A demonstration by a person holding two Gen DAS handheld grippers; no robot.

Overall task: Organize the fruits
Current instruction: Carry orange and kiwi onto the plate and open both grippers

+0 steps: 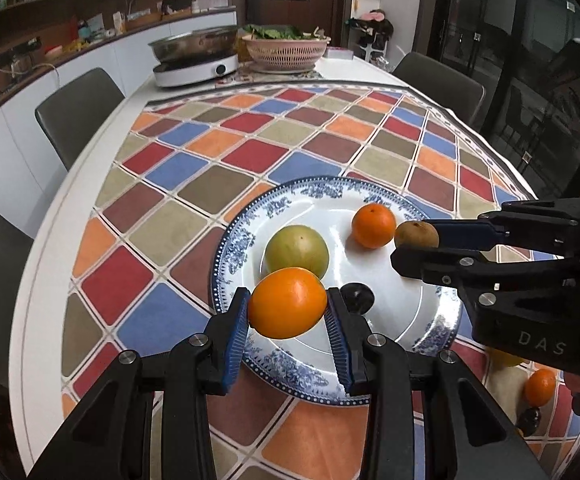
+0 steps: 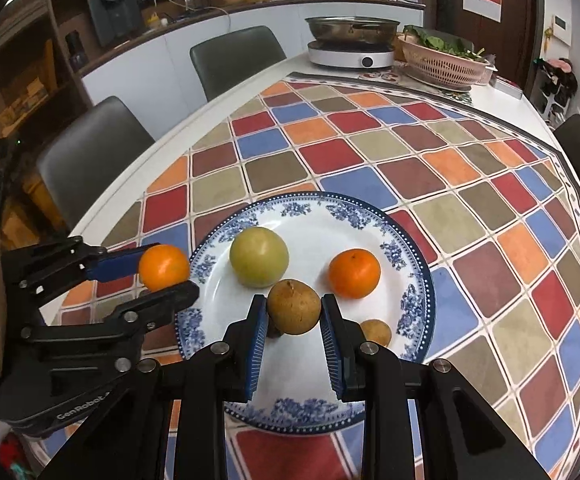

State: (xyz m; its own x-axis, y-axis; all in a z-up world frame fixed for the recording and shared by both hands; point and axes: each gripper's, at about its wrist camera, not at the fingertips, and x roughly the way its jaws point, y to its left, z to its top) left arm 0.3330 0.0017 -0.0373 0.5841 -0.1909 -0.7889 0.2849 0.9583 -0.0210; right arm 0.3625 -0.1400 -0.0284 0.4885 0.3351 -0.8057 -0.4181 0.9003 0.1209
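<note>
Placing step: left gripper (image 1: 287,304) grasps an orange fruit (image 1: 287,303), right gripper (image 2: 294,308) grasps a brown fruit (image 2: 294,306), both above the plate (image 2: 370,216); next, lower and release.

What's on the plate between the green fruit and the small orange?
Bare white plate between the green fruit and small orange, clearest in the right wrist view.
</note>
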